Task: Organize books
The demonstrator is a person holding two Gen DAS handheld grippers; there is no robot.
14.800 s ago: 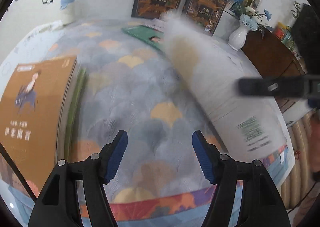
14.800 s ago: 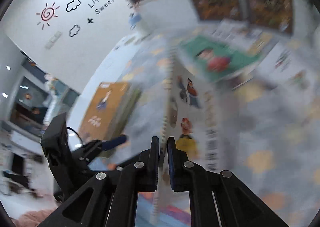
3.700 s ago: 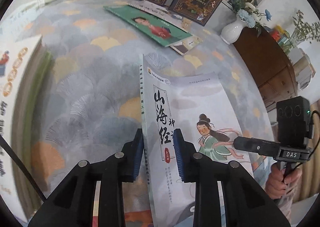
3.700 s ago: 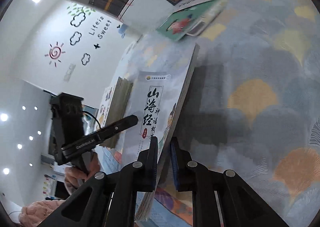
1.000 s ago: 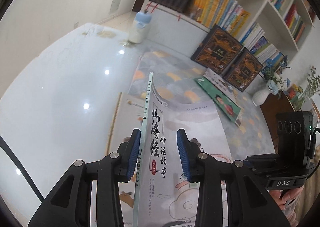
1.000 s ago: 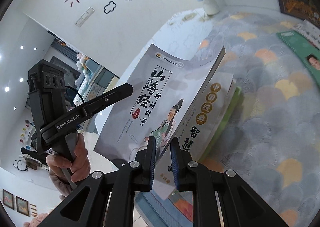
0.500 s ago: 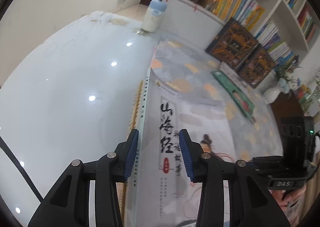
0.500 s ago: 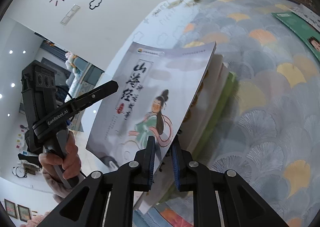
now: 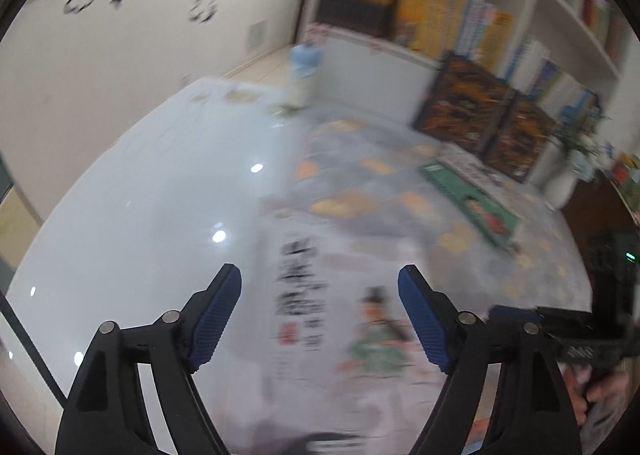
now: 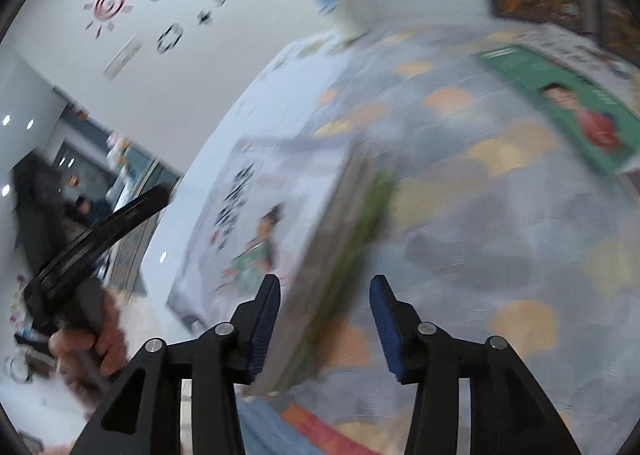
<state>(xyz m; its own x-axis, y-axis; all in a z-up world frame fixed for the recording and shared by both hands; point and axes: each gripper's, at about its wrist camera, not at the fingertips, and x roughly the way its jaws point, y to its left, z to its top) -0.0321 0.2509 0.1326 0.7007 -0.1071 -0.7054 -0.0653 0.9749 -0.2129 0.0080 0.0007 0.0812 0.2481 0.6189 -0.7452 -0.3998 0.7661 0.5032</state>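
Note:
The white book with a green-robed figure (image 9: 360, 255) (image 10: 256, 223) lies flat on top of the book stack (image 10: 348, 239) at the rug's left edge. Above it my left gripper (image 9: 320, 275) hangs with its jaws opening wide and nothing pressed between the blue pads. My right gripper (image 10: 325, 281) is also opening. The stack's near corner shows between its fingers, but the pads stand clear of it. A green book (image 9: 472, 207) (image 10: 568, 103) lies farther back on the rug. Both views are blurred by motion.
The grey patterned rug (image 10: 520, 255) borders glossy white floor (image 9: 140, 195) on the left. Two dark books (image 9: 464, 111) lean against a full bookshelf (image 9: 460, 23). A vase (image 9: 564, 183) stands at the right, a pale bottle (image 9: 304, 71) at the back. A hand (image 10: 92, 343) holds the left gripper's handle.
Both grippers have let go of the white book and their jaws have spread. The book has dropped from tilted to flat on the stack. Both grippers have drawn back from it.

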